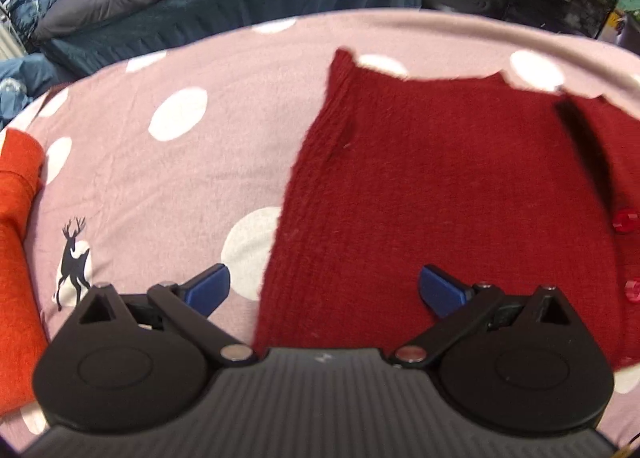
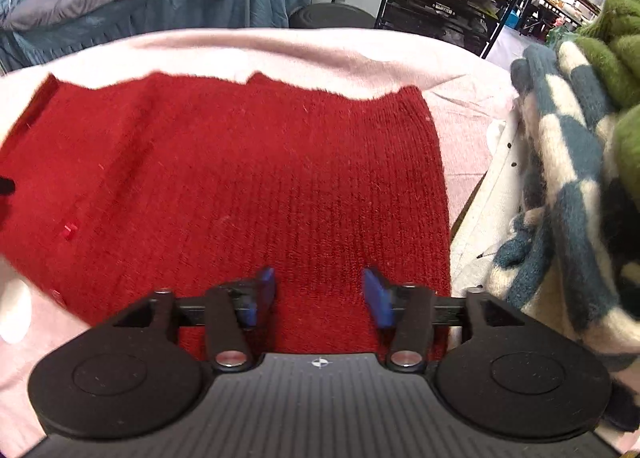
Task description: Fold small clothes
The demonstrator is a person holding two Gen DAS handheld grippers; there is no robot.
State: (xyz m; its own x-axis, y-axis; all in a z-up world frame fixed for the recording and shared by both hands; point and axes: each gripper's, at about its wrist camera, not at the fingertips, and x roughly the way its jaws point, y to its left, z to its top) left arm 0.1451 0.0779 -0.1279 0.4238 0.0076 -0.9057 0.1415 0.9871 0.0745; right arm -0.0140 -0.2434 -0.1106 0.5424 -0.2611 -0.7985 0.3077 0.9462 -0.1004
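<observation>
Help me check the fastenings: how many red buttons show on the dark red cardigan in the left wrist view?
2: one button at the right edge, another below it. More may be hidden.

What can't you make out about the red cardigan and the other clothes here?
- Red cardigan: near hem hidden behind the left gripper and, in the right wrist view, the right gripper.
- Orange garment: cut off at left edge.
- Checked knit: cut off at right edge.
</observation>
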